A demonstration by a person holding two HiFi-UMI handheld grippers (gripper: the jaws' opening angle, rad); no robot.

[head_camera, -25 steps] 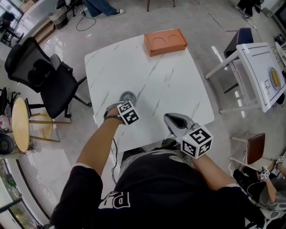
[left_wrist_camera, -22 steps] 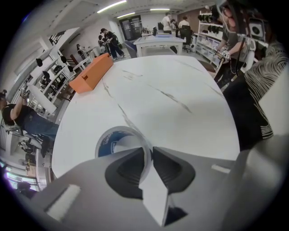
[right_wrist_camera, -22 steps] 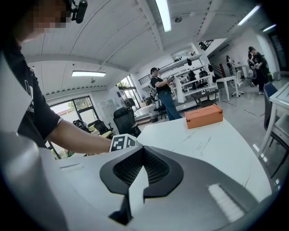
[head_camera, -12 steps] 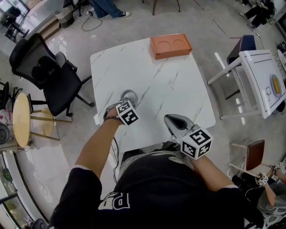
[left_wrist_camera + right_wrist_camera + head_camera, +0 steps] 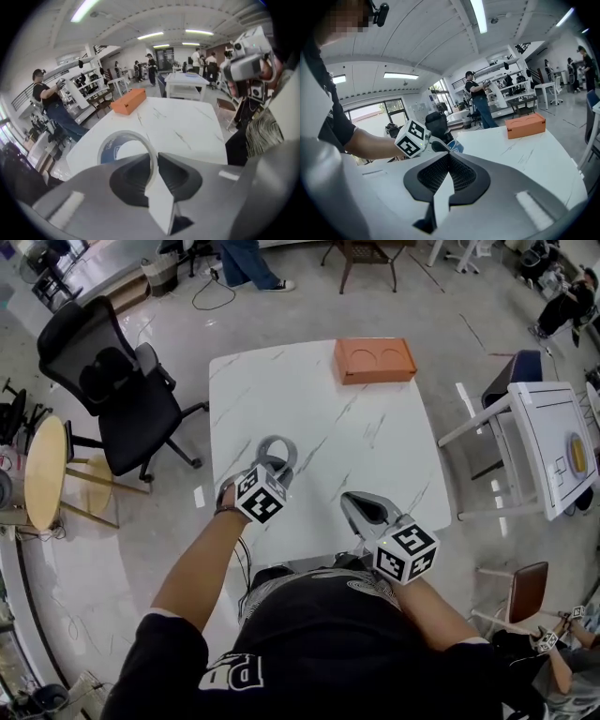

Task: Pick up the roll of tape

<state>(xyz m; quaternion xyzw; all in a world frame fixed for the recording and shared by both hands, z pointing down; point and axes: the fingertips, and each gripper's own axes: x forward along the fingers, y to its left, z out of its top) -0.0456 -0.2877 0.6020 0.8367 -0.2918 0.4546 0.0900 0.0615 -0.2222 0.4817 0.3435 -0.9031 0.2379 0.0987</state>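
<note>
Close in, the left gripper (image 5: 154,161) has its jaws pinched nearly together on the thin wall of the roll of tape (image 5: 126,150), one jaw inside the ring and one outside. The roll stands on edge past the jaw tips, over the near left part of the table (image 5: 375,427). Whether it has cleared the tabletop I cannot tell, since the jaws hide its lower rim.

The grip is on a narrow band, so the lift will likely go best straight up and slowly, with steady pressure and no twist of the wrist. A sideways jerk could let the ring pivot or slip out. The loose roll is light, so it should come away without dragging.

The right gripper (image 5: 447,157) hangs over the near edge of the table, jaws closed together with nothing between them. It has no part in the grasp.

Beyond the grippers the white, grey-veined tabletop lies bare up to an orange box (image 5: 374,360) at its far edge. Around it is a glossy grey floor, with a black office chair (image 5: 112,390) and a small round wooden table (image 5: 42,472) to the left. A white desk (image 5: 544,437) stands to the right. Farther off, people stand among shelves under strip lights.
</note>
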